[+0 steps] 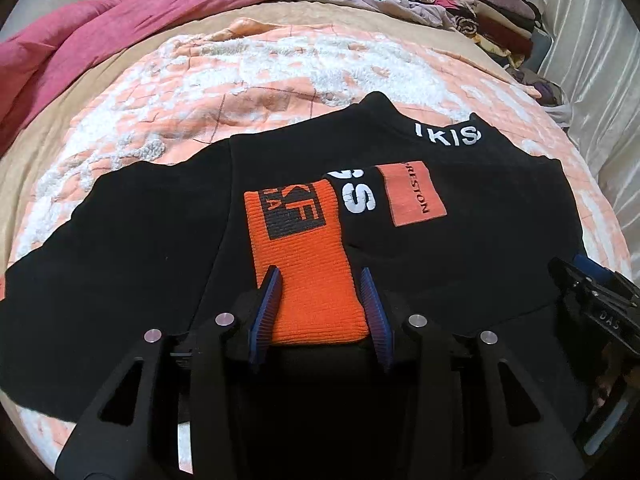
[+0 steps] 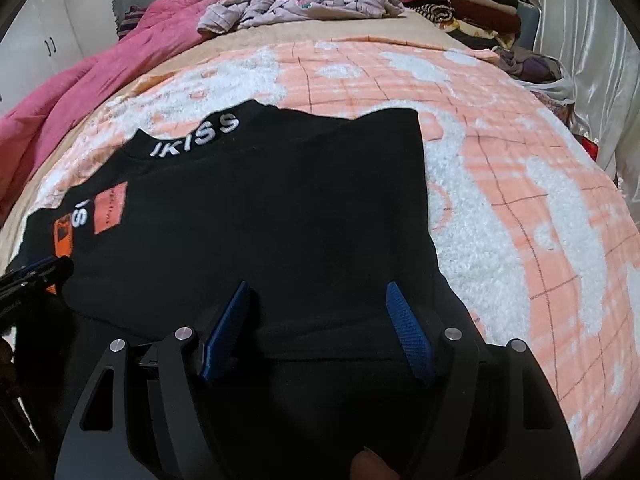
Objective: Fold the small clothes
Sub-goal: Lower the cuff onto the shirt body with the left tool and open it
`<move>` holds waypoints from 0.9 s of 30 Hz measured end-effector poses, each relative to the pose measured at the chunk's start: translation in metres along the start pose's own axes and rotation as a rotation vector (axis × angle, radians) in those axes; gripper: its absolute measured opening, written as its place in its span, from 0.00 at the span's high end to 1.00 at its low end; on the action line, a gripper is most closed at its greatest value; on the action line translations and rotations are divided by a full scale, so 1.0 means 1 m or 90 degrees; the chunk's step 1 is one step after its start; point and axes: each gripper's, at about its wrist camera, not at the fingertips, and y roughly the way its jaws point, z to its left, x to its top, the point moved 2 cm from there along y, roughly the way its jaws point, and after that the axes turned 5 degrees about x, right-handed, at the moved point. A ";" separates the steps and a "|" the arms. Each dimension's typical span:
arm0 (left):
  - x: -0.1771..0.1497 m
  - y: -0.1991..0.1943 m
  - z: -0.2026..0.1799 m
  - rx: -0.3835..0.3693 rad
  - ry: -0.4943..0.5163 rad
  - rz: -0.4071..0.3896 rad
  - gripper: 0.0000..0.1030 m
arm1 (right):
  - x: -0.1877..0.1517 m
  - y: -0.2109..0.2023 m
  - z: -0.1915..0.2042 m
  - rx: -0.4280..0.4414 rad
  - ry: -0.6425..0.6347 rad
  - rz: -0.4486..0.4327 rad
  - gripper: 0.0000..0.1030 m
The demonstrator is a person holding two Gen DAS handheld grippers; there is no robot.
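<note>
A small black top [image 1: 480,248] with white "IKISS" lettering on the collar and an orange patch lies flat on the bed; it also shows in the right wrist view [image 2: 280,216]. A sleeve with an orange ribbed cuff [image 1: 308,272] is folded across its front. My left gripper [image 1: 320,276] is open, its blue pads either side of the orange cuff at the near hem. My right gripper [image 2: 316,292] is open over the black fabric near the hem on the garment's right side. The right gripper also shows at the left wrist view's right edge [image 1: 588,292].
The top rests on a peach and white fluffy blanket [image 2: 500,200]. A pink quilt [image 1: 80,40] lies bunched at the far left. Loose lilac clothes [image 2: 288,4] and a stack of folded clothes [image 2: 472,0] sit at the bed's far end. A white curtain [image 2: 592,60] hangs on the right.
</note>
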 end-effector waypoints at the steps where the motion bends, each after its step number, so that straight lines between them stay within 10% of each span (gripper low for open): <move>1: 0.000 -0.001 0.000 -0.001 0.002 -0.002 0.66 | -0.001 -0.002 0.000 0.008 0.006 -0.002 0.29; 13: -0.004 -0.021 0.005 0.003 -0.008 -0.014 0.49 | -0.008 -0.034 0.005 0.048 0.024 -0.029 0.12; 16: -0.004 -0.033 0.008 0.005 -0.008 -0.026 0.30 | -0.008 -0.043 0.010 0.059 0.022 -0.043 0.06; 27: -0.007 -0.067 0.023 0.031 -0.022 -0.068 0.22 | -0.002 -0.071 0.032 0.087 0.007 -0.085 0.05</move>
